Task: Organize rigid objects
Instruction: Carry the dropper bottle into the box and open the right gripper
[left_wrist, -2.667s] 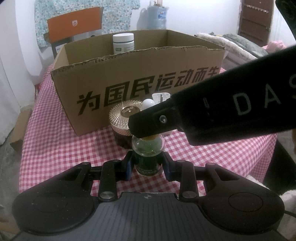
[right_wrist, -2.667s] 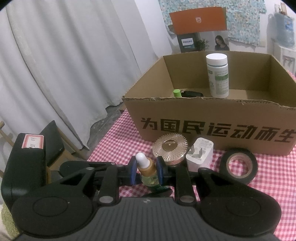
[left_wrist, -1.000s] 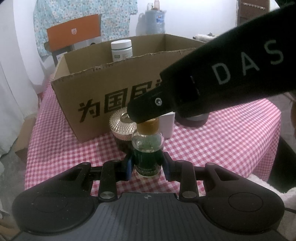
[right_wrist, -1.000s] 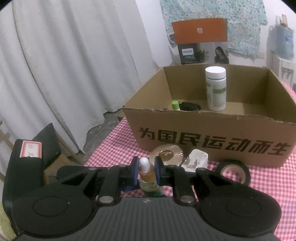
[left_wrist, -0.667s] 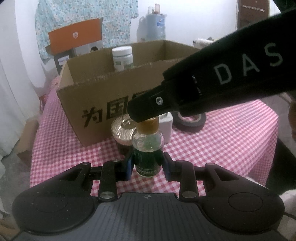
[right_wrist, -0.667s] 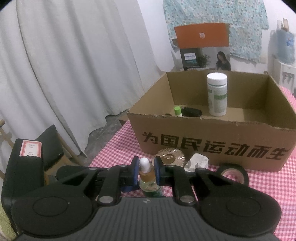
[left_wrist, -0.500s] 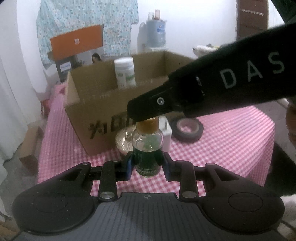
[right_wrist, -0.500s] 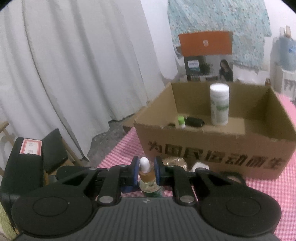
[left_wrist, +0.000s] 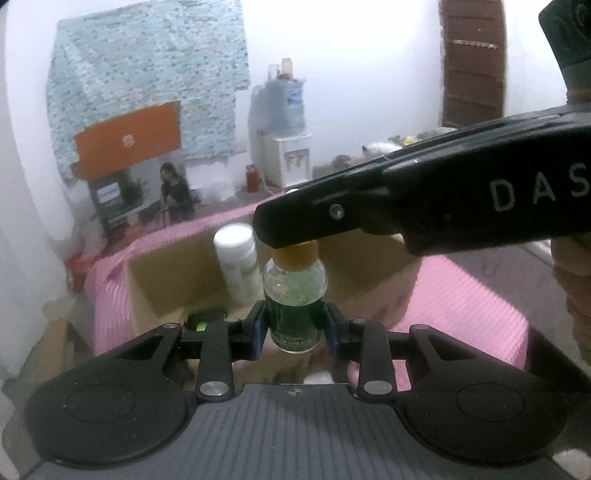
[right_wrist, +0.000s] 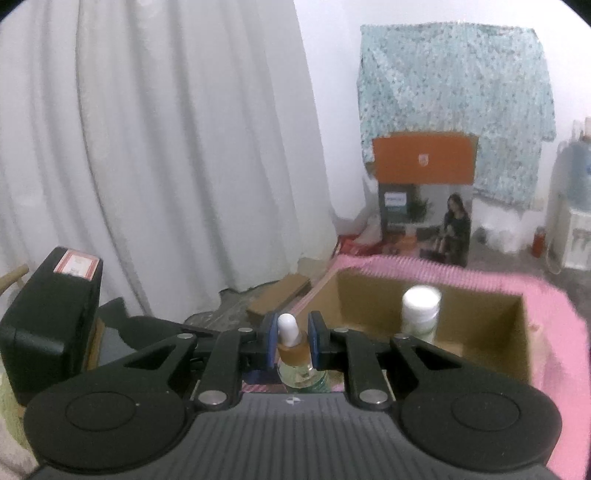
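The box (right_wrist: 487, 332) lay open at the top, with nothing above its mouth. Inside, a white jar (right_wrist: 420, 310) stood upright near the far wall, and a small dark item (left_wrist: 201, 322) lay at the near left; the floor to the jar's right looked bare. The right gripper (left_wrist: 295, 225) crossed over the bottle (left_wrist: 294, 295), blocking any way in from above it.

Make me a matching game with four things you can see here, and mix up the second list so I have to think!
Things:
1. dropper bottle
2. white jar
3. cardboard box
4. curtain

Clues:
A. hangs in folds, pale
B. stands upright inside the box
C. open at the top, brown
D. gripped low by the left gripper and at the neck by the right gripper

Pairs: 1-D, 2-B, 3-C, 4-A
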